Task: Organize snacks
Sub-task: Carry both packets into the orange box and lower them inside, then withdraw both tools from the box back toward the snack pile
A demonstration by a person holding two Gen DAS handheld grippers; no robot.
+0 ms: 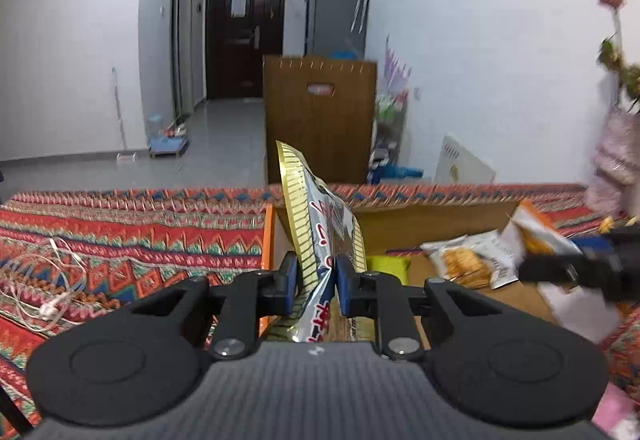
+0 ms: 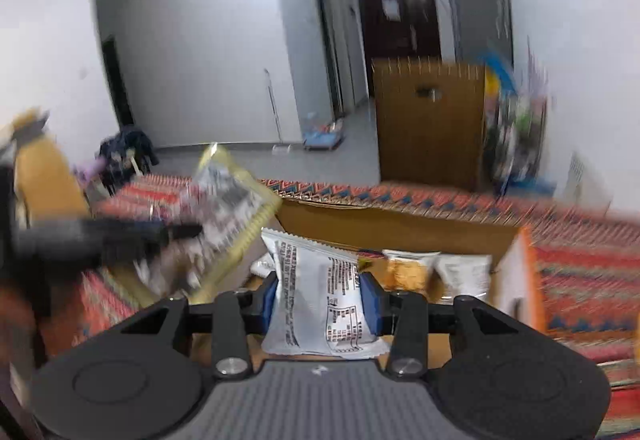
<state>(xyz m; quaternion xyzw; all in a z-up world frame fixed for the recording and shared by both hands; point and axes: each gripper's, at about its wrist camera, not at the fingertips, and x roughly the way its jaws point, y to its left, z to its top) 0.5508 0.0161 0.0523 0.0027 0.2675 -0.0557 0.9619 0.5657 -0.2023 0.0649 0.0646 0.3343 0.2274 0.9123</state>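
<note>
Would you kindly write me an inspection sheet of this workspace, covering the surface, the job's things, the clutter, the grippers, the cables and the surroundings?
Surface: patterned red cloth covers it.
Job's things: open cardboard box holds snack packets; gold-edged snack bag and white snack packet are held above it.
Clutter: nothing seen beyond the cable.
Grippers: left gripper shut on the gold-edged snack bag; right gripper shut on the white snack packet.
Cables: white cable lies loosely coiled on the cloth, left of the box.
Surroundings: dark door, tall brown carton, grey cabinet, white walls.
</note>
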